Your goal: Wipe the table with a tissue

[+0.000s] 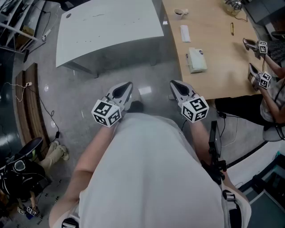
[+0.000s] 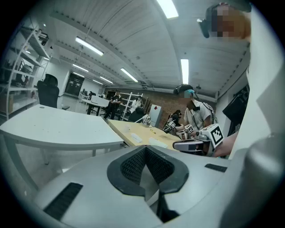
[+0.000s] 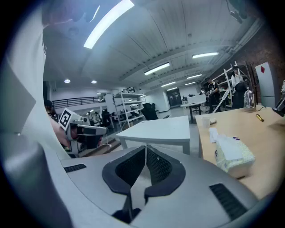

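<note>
Above the grey floor [image 1: 89,111], just ahead of the person's torso: both grippers side by side, apart from each other, tips toward 12 o'clock in the head view.

Left gripper [image 1: 128,85]: jaws together, pad on pad, nothing between them.

Right gripper [image 1: 173,84]: same, jaws closed on themselves, empty.

Tissue pack [image 1: 196,60] lies flat on the wooden table [image 1: 218,84], near its left edge, at roughly 1 o'clock from the right gripper and well apart from both grippers. In the right gripper view it sits at 3 o'clock.

On the same table, at 12 o'clock from the pack: a small white folded piece [image 1: 185,33], then a cup [image 1: 179,12].

White table [image 1: 107,31] stands at 11 o'clock from the left gripper.

Second person [image 1: 271,95] at the wooden table's 3 o'clock side, holding two marker-cube grippers [image 1: 262,62] over the top.
</note>
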Demonstrator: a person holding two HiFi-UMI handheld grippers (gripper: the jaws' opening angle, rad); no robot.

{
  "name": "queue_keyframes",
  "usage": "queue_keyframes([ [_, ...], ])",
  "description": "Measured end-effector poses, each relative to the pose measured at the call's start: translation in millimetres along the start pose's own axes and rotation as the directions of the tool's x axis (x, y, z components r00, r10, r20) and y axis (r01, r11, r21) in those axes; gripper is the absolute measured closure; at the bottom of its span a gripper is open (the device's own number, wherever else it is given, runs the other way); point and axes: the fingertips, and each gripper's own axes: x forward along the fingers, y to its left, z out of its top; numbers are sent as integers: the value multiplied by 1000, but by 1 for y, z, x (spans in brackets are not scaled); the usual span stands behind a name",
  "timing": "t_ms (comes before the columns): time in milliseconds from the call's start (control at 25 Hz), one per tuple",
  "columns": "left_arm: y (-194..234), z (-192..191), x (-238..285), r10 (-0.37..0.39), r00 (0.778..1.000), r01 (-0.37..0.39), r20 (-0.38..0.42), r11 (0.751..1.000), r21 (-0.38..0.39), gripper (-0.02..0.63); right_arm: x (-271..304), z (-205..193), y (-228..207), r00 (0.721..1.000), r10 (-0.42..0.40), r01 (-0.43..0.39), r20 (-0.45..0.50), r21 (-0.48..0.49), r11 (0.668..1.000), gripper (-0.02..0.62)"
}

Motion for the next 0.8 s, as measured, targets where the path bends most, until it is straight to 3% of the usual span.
queue_keyframes([
  [440,61,45,51,-87,996,88,-22,996,34,600,65,40,-44,996,-83,81,-24,-71,994,577],
  [800,121,78,98,-219,974,222,-58,974,46,600,119,65,-101,966,-249,238,-72,-129,963,577],
])
